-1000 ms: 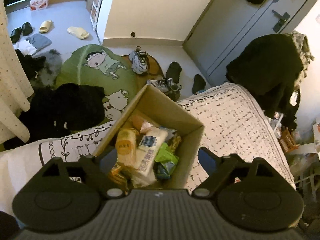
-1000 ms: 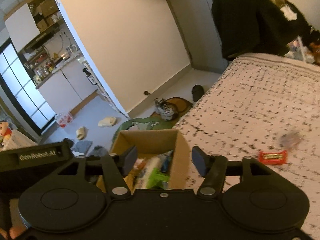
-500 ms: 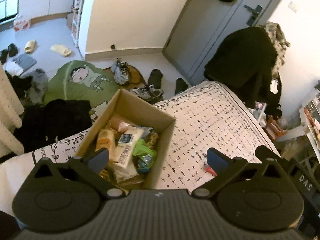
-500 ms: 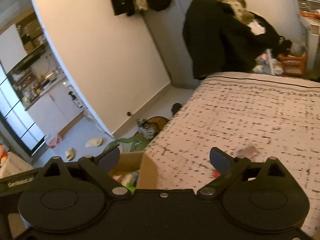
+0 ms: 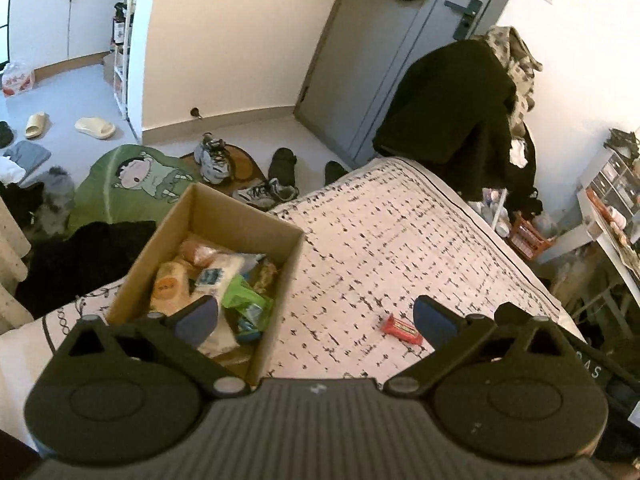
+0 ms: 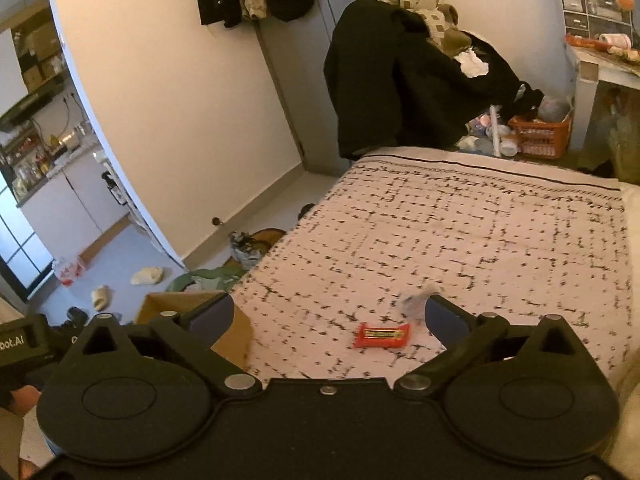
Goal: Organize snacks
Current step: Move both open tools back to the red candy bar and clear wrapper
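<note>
A red, gold-lettered wrapped snack bar [image 6: 382, 335] lies alone on the bed's white bedspread with black dashes [image 6: 480, 232], apart from the open brown cardboard box [image 5: 240, 216] that already holds several packets. A small grey blurred scrap [image 6: 414, 304] sits just beyond the bar; what it is cannot be told. The right tongs [image 6: 328, 318] are released, spread wide and empty, aimed at the bar. The left tongs [image 5: 316, 316] are likewise released and empty, hanging above the box's near right corner. The step in hand looks like the reach for the last loose snack. The next move would call for lowering the right tongs astride the bar, clenching on it, then carrying it over to the box.
</note>
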The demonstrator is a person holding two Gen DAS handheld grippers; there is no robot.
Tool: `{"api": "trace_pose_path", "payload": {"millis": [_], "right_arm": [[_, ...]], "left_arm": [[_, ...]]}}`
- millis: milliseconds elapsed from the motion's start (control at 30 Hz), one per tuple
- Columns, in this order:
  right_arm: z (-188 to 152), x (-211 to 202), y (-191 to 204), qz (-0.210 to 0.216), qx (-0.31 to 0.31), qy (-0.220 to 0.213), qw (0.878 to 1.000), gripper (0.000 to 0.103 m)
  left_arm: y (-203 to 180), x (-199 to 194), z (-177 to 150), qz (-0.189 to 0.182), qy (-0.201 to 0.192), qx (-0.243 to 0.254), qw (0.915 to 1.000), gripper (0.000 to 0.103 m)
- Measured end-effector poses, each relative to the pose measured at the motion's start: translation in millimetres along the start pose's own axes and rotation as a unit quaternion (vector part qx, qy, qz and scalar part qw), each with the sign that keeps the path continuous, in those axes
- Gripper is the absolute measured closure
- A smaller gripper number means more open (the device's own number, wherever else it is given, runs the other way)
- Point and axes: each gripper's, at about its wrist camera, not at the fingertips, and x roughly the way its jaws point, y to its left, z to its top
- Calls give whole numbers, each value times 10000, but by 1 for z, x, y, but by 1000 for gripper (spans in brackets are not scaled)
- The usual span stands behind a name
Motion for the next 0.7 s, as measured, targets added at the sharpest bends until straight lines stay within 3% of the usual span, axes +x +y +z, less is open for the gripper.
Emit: {"api": "trace_pose_path", "payload": {"millis": [467, 700], "right_arm": [[-7, 3, -57, -547, 478, 168, 9972, 0], [-9, 18, -79, -459, 795, 316, 9953, 0]], "left_arm": [[-30, 28, -18, -208, 264, -15, 9994, 1], [-48, 54, -29, -283, 323, -73, 9991, 1]]}}
